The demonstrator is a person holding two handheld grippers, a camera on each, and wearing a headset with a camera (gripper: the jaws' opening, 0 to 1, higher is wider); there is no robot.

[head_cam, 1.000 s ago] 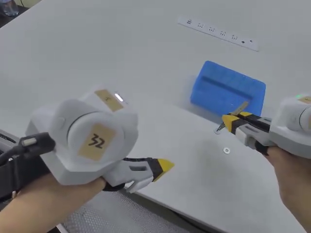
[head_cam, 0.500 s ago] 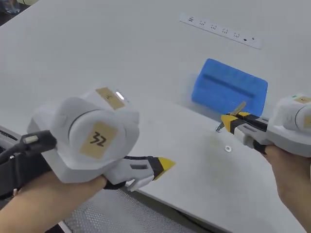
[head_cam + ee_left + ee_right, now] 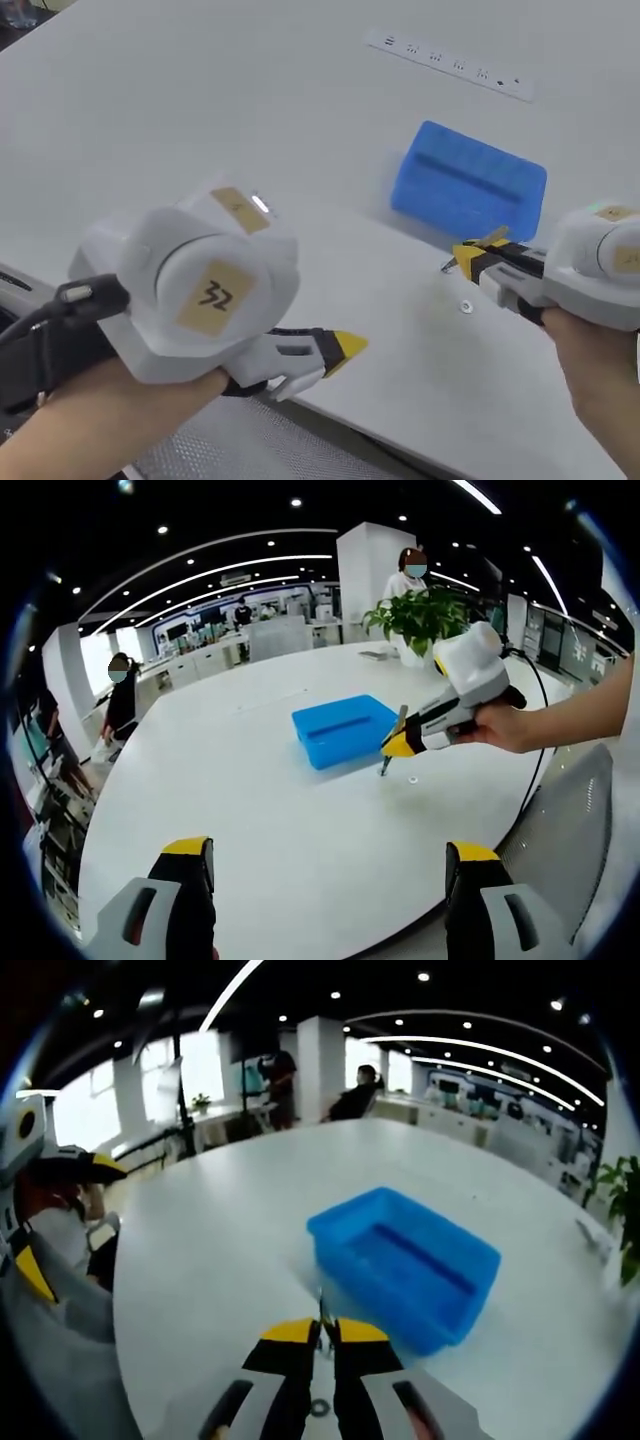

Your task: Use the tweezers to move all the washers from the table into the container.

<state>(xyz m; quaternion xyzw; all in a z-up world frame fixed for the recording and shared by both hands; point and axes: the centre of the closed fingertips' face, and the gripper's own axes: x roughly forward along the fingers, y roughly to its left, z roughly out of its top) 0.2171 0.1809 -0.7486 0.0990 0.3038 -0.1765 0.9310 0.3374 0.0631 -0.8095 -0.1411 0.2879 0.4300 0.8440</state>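
A small metal washer (image 3: 466,306) lies on the white table (image 3: 300,150), just in front of the blue container (image 3: 470,182). My right gripper (image 3: 468,256) hovers over it, shut on thin tweezers (image 3: 450,264) whose tip points down at the table left of the washer. In the right gripper view the jaws (image 3: 322,1335) pinch the tweezers (image 3: 322,1310), with the washer (image 3: 320,1407) below and the container (image 3: 405,1265) beyond. My left gripper (image 3: 350,345) hangs open near the table's front edge, its jaws (image 3: 328,855) wide apart and holding nothing. From there I see the right gripper (image 3: 395,745), the washer (image 3: 412,778) and the container (image 3: 345,730).
A white power strip (image 3: 450,65) lies at the far side of the table. A potted plant (image 3: 425,620) stands on the table behind the container. People stand and sit in the room beyond. The table's front edge runs under my left gripper.
The tweezers' back end has dropped lower against the right gripper, which has shifted slightly. The left gripper has barely moved. The washer lies where it was.
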